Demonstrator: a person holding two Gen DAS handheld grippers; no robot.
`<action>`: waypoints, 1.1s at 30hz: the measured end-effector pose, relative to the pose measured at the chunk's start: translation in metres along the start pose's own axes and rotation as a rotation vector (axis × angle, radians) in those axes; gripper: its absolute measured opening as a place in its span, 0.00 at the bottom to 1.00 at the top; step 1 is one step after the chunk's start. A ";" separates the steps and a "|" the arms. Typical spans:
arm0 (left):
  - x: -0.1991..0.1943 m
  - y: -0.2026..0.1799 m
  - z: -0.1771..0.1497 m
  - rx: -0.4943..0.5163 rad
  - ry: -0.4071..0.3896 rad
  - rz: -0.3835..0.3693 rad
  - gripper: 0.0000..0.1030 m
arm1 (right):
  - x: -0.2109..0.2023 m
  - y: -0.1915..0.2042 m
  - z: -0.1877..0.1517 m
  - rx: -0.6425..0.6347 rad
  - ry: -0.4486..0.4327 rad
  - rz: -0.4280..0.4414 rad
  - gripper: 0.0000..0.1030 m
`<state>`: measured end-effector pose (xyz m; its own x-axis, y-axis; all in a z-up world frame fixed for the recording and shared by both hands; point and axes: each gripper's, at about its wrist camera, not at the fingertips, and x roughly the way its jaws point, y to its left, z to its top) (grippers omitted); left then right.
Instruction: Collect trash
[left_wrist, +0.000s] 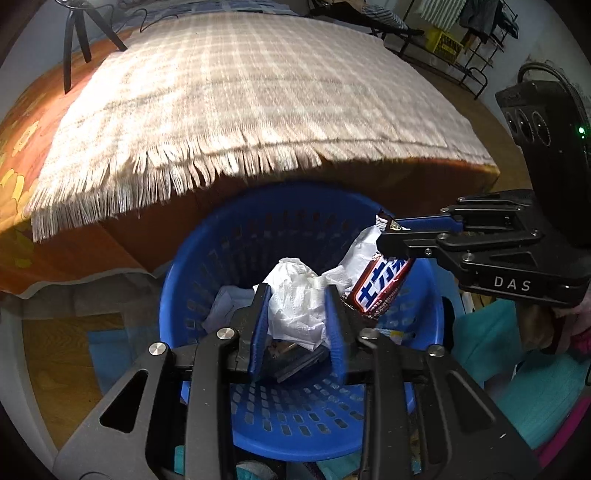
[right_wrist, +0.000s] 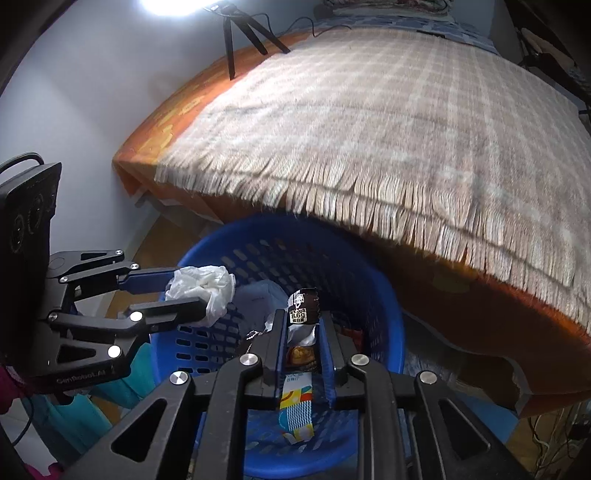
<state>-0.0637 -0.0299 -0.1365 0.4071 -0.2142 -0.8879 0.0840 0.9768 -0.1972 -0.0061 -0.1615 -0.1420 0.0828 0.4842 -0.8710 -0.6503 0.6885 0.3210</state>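
A blue perforated basket (left_wrist: 170, 295) (right_wrist: 391, 306) stands on the floor against the bed, and both grippers hang over its mouth. My left gripper (left_wrist: 297, 291) (right_wrist: 192, 290) is shut on a crumpled white tissue (left_wrist: 295, 299) (right_wrist: 207, 284), which fills the gap between its blue pads. My right gripper (right_wrist: 303, 315) (left_wrist: 388, 230) is shut on a brown, red and white candy wrapper (left_wrist: 380, 284) (right_wrist: 304, 306), which dangles inside the rim. Paper scraps (left_wrist: 225, 306) and a colourful packet (right_wrist: 295, 410) lie in the basket's bottom.
A bed with a checked, fringed blanket (left_wrist: 240, 103) (right_wrist: 388, 129) over an orange sheet overhangs the basket's far side. A black tripod (left_wrist: 74, 40) (right_wrist: 240, 29) stands on the bed. Teal cloth (left_wrist: 491, 343) (right_wrist: 92, 413) lies around the basket on the wooden floor.
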 end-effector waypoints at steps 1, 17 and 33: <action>0.002 0.000 -0.001 -0.004 0.005 -0.002 0.35 | 0.002 -0.001 -0.002 0.002 0.006 -0.001 0.20; 0.013 0.007 -0.013 -0.018 0.024 0.028 0.62 | 0.009 0.003 -0.002 0.005 -0.015 -0.068 0.82; 0.005 0.010 -0.002 -0.021 0.019 0.058 0.63 | -0.022 -0.003 0.009 0.002 -0.077 -0.167 0.88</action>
<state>-0.0629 -0.0217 -0.1443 0.3929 -0.1580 -0.9059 0.0420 0.9872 -0.1540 0.0005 -0.1692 -0.1202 0.2474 0.4026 -0.8813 -0.6210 0.7641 0.1747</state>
